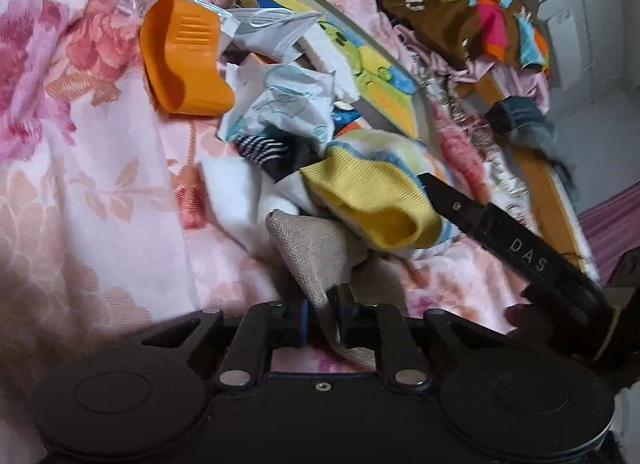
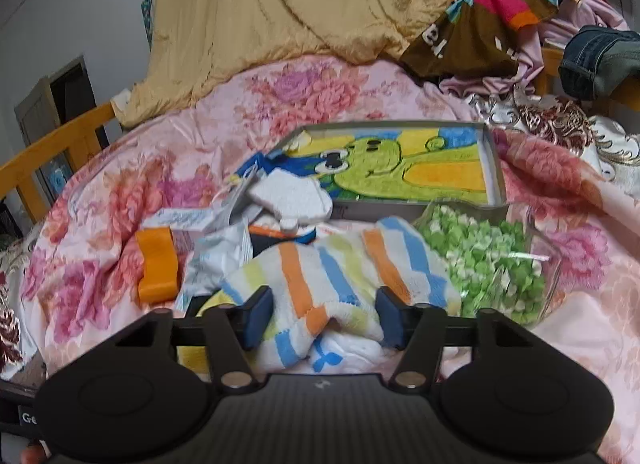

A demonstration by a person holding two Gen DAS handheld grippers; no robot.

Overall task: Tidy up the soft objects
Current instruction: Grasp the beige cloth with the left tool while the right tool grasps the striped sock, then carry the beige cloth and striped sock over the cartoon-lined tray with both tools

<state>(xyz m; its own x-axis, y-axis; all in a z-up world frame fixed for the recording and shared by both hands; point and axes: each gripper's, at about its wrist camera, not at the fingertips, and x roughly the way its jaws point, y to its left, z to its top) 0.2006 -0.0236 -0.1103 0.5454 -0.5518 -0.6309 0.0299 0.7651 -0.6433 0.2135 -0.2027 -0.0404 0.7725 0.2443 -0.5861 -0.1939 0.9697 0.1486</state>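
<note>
While your left gripper point(image 1: 322, 316) pinches the grey pouch point(image 1: 308, 248) by a fold at its near end, its jaws nearly together on the cloth, your right gripper point(image 2: 324, 314) stands spread, its pads on either side of the striped towel point(image 2: 328, 276) without yet pressing it. Pouch: coarse weave, limp, probably light; it should hang from that fold, so a deeper bite would likely keep it from slipping. Towel: fluffy terry, bunched, sits at the near edge of the pile just beside the jar of green stars point(image 2: 492, 264); take it at the raised ridge between the pads, and expect it to sag and drag neighbours along. Yellow sock point(image 1: 372, 200) lies against the pouch, tangled with a striped sock point(image 1: 264, 150) and paper wrappers point(image 1: 288, 100). Orange clip point(image 1: 180, 60) and tray point(image 2: 494, 168) are stiff, not soft goods. Jar looks hard and possibly fragile; keep the right pad off it. Surface: pink floral bedspread point(image 1: 80, 184), rumpled and yielding, so pressing down gives little resistance. Room: tan quilt point(image 2: 280, 12), clothes heap point(image 2: 500, 12), wooden bed rail point(image 2: 52, 152), grey wall.
</note>
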